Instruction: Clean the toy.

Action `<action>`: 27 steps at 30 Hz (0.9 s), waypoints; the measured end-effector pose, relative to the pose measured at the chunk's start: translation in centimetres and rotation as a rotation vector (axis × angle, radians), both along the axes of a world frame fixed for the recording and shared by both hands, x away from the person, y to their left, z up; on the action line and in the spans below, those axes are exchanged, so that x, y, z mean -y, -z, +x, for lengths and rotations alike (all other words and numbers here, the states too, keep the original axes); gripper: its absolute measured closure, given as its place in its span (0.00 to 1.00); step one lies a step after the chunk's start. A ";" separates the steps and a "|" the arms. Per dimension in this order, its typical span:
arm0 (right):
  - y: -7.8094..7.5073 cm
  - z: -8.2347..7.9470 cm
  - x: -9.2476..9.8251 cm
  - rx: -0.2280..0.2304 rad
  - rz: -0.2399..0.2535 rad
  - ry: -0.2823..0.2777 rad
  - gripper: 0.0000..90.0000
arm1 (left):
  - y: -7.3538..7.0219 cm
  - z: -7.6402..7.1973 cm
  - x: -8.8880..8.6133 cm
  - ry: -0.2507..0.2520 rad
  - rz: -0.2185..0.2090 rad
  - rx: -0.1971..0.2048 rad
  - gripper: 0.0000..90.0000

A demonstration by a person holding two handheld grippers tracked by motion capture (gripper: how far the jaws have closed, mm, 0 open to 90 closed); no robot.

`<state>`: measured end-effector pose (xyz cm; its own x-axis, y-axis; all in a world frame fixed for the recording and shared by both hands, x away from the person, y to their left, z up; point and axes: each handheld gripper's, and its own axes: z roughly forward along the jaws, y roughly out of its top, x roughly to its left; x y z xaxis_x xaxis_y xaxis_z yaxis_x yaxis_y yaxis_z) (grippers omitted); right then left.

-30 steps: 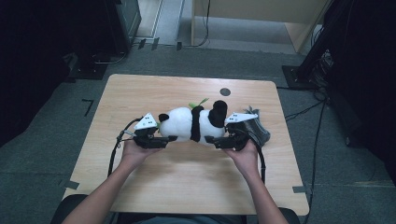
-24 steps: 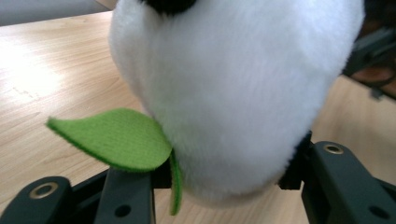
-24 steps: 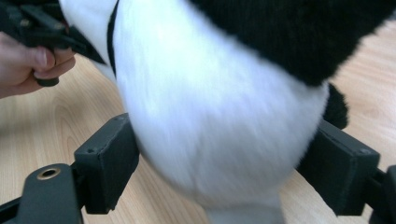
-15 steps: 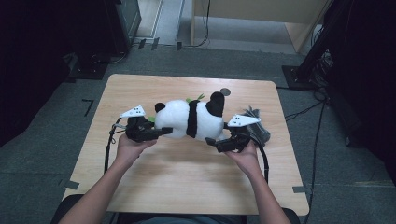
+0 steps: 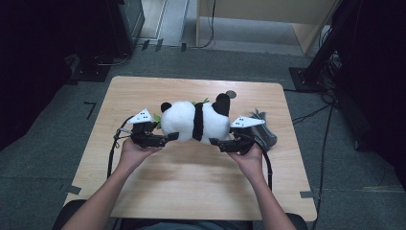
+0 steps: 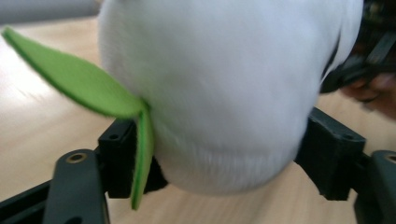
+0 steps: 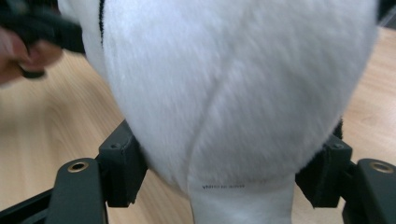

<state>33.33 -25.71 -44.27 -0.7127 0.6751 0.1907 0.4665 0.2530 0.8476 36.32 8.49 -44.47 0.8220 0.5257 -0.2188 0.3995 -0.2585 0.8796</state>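
Observation:
A black-and-white panda plush hangs crosswise just above the wooden table, carried between both grippers. My left gripper meets it from the left. Its jaws have just been opening and now sit wide around the white, rounded end, both pads against the fur, with a green felt leaf lying over the left jaw. My right gripper comes in from the right. Its jaws have just been closing and now press both sides of the other white end, where a seam and a small printed tag show.
A dark grey bundle lies on the table right behind the right gripper. A small dark round mark sits near the table's far edge. Cables trail from both grippers over the near tabletop. Dark stands and a wooden cabinet surround the table on the floor.
The left gripper drew out to the left and up, then came back onto the plush with wider jaws. The plush tilted and now lies nearly level again. The right hand stayed put.

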 end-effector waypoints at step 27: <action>-0.5 -0.4 0.3 -0.024 -0.074 -0.041 0.20 | 0.9 0.4 -0.1 -0.001 -0.024 -0.116 0.36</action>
<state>32.96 -25.97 -43.80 -0.7357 0.6584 0.1591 0.4745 0.3334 0.8146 36.71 8.59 -45.39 0.7903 0.5196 -0.3248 0.4987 -0.2374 0.8336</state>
